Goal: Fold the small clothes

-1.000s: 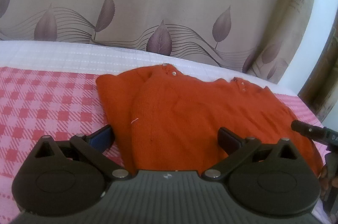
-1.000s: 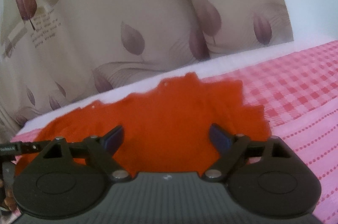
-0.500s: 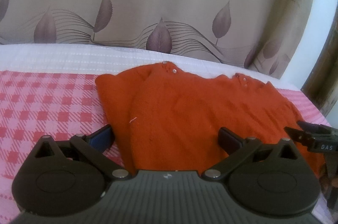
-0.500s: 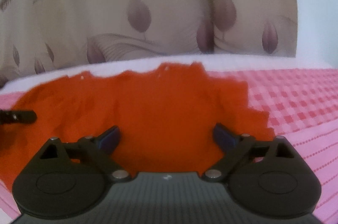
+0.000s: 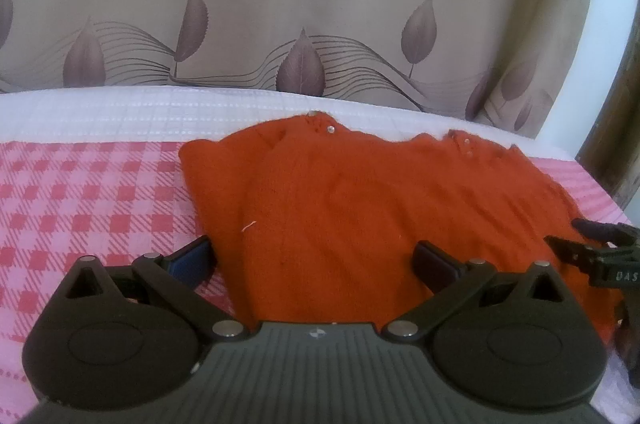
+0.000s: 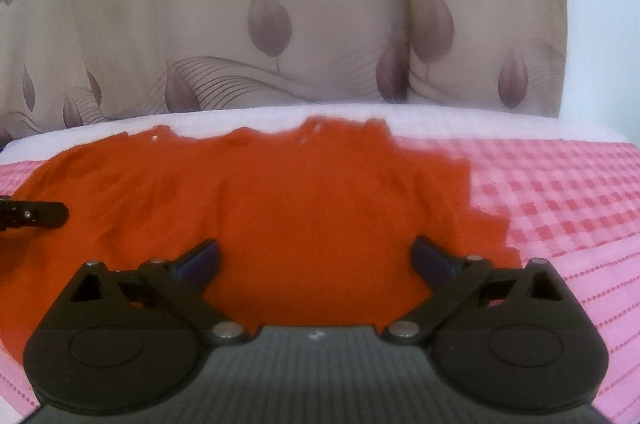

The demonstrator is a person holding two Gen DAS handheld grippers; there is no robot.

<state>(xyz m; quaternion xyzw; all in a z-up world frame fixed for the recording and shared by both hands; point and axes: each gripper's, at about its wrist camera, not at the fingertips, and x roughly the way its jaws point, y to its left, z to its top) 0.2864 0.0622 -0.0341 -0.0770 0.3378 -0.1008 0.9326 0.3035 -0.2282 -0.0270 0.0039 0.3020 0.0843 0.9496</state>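
pink checked bedspread (image 5: 92, 191), orange sweater (image 5: 360, 207) lying flat, neckline toward curtain (image 5: 300, 3), both grippers' fingers spread wide, empty

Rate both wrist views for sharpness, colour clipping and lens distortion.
Left wrist view: fairly sharp, the orange sweater shows knit folds and buttons; fisheye bends the bed edge. Right wrist view: softer, the sweater blows out to flat red-orange, checked sheet blurred; corners vignetted in both.

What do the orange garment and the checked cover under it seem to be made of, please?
Orange garment: probably knitted wool or acrylic, matte and fuzzy-edged, with small shiny buttons.
Checked cover: likely woven cotton, matte, its pink pattern apparently woven in.
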